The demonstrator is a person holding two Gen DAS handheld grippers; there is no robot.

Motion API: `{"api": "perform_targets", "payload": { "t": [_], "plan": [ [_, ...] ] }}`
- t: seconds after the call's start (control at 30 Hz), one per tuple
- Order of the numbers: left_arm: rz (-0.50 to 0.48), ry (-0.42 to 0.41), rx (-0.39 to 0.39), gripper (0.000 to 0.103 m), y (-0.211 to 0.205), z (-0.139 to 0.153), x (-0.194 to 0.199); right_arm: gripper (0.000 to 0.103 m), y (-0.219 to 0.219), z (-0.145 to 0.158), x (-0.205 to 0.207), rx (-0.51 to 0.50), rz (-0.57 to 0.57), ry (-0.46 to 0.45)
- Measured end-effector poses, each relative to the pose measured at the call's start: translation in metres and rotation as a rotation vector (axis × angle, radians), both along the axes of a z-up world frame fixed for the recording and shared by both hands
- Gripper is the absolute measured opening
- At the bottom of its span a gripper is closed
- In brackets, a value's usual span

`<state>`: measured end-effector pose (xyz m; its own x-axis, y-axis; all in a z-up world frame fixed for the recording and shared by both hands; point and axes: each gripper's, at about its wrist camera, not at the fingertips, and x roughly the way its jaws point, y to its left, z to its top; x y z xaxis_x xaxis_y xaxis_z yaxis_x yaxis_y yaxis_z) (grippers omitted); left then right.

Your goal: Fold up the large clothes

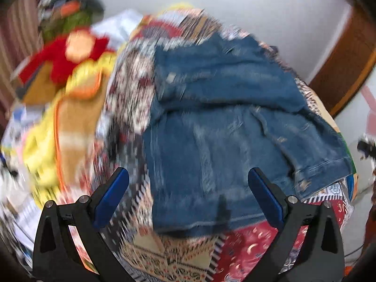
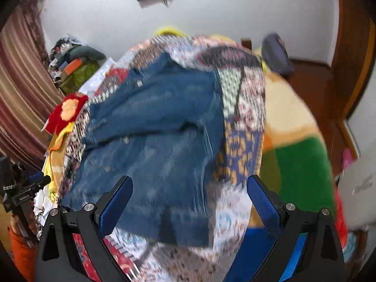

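while both views are blurry, a blue denim jacket (image 1: 218,122) lies spread on a patterned blanket (image 1: 178,258) on a bed. the left hand-held gripper (image 1: 188,188) hangs over the near edge of the jacket, spread wide and grasping nothing. the right hand-held gripper (image 2: 189,195) hangs over the jacket's near edge too, also spread wide with nothing in it. a red and yellow cloth (image 1: 70,70) lies beside the jacket.
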<state>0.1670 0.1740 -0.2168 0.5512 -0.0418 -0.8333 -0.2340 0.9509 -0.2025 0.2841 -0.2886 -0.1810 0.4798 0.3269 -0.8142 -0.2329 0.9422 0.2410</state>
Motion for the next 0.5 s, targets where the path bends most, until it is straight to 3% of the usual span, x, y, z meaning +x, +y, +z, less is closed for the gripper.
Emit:
{"api": "perform_targets", "payload": {
  "t": [0.2,0.37,0.5],
  "plan": [
    [0.106,0.083,-0.105,0.102,0.023,-0.038,-0.019,0.097,-0.015,-0.044,-0.003,0.088,-0.046,0.151],
    [0.088,0.096,-0.23,0.102,0.026,-0.054,-0.022,0.097,-0.019,-0.057,-0.002,0.132,-0.049,0.175],
    [0.071,0.118,-0.273,0.092,0.021,-0.068,-0.015,0.078,-0.008,-0.06,-0.001,0.172,-0.008,0.181]
  ]
}}
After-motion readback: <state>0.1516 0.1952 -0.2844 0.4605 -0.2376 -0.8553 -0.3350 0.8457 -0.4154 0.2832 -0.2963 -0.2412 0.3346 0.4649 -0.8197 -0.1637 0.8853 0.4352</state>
